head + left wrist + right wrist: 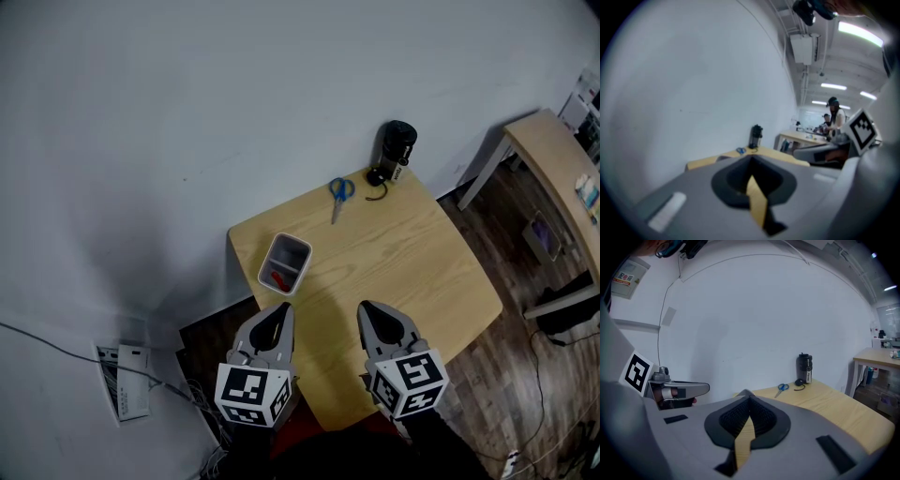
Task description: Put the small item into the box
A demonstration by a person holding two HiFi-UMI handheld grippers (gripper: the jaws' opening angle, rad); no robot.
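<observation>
Small red item [278,278] sits in the box [292,251] mid-frame, just above the left gripper [279,317]. That one and the right gripper [370,314] are both clamped closed, empty.

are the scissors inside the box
No, the scissors lie on the table beyond the box, near the black bottle.

Surface [403,272]: pale wood, grain visible, matt finish.
Box [302,247]: smooth translucent grey plastic.
Small item [278,279]: red; its material cannot be made out.
Scissors [339,195]: blue plastic handles, bare metal blades.
Flask [397,145]: black, faintly glossy.
Left hand-held gripper [280,309] and right hand-held gripper [367,307]: shells moulded in matt grey plastic. Black ribbed pads [733,420] are seen on the right one.
Floor [497,375]: dark wood planks.
</observation>
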